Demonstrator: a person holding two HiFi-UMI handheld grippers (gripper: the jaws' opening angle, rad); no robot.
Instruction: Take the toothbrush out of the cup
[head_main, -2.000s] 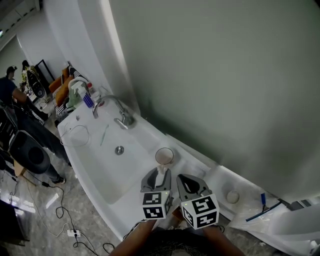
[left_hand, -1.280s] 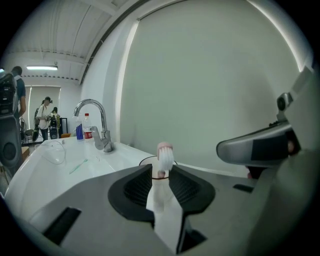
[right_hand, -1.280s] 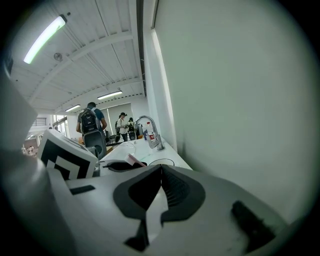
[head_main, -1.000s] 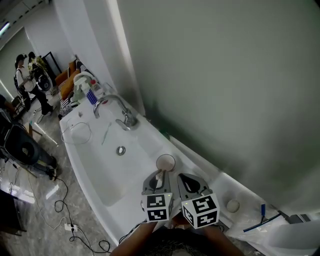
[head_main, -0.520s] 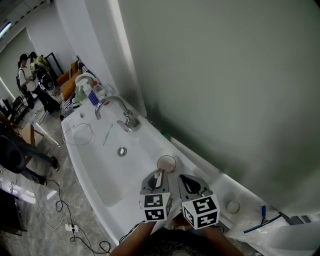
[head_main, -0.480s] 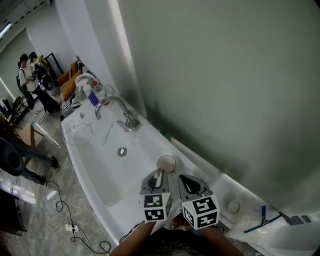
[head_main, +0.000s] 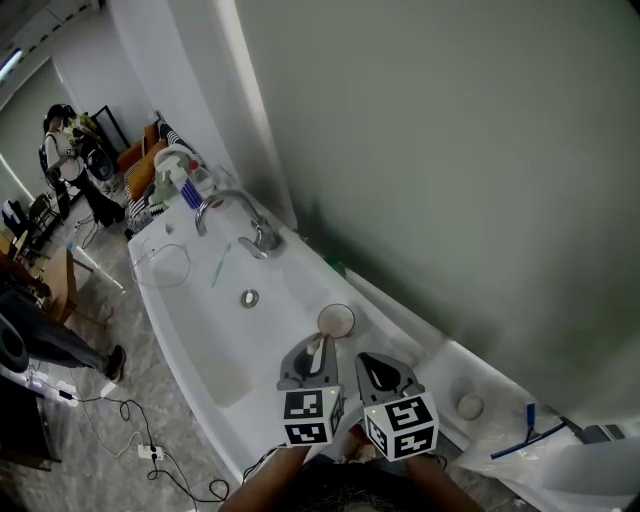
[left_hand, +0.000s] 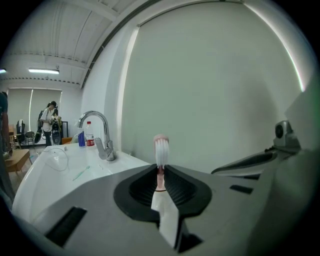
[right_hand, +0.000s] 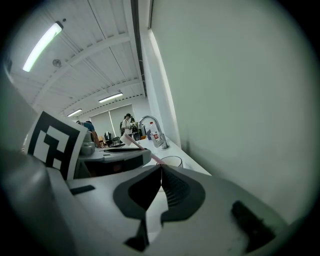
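Since a second ago the person (head_main: 63, 150) far off at 10 o'clock has shifted, while both claws keep nearly the same places at 6 o'clock of the head view. The left claw (head_main: 317, 344) has just been closing its jaws. The toothbrush (head_main: 316, 354) stands between them, pinched at its thin pink neck with the pads pressed on it.

In the left gripper view the toothbrush (left_hand: 161, 150) stands upright, its long axis running from 6 to 12 o'clock. The white bristle head is on top, facing the camera, just above the jaw tips.

In the right gripper view it leans, head toward 10 o'clock and pink handle slanting toward 4 o'clock, down to the rim of the cup (right_hand: 171, 161). Whether its lower end is inside the cup cannot be told.

In the head view the cup sits on the white table (head_main: 390, 318), just beyond the left claw at its 1 o'clock, beside the sink (head_main: 200, 340).

The right claw (head_main: 377, 362) hovers just beside the left claw, at its 3 o'clock. Its jaws meet at the tips with nothing between them.
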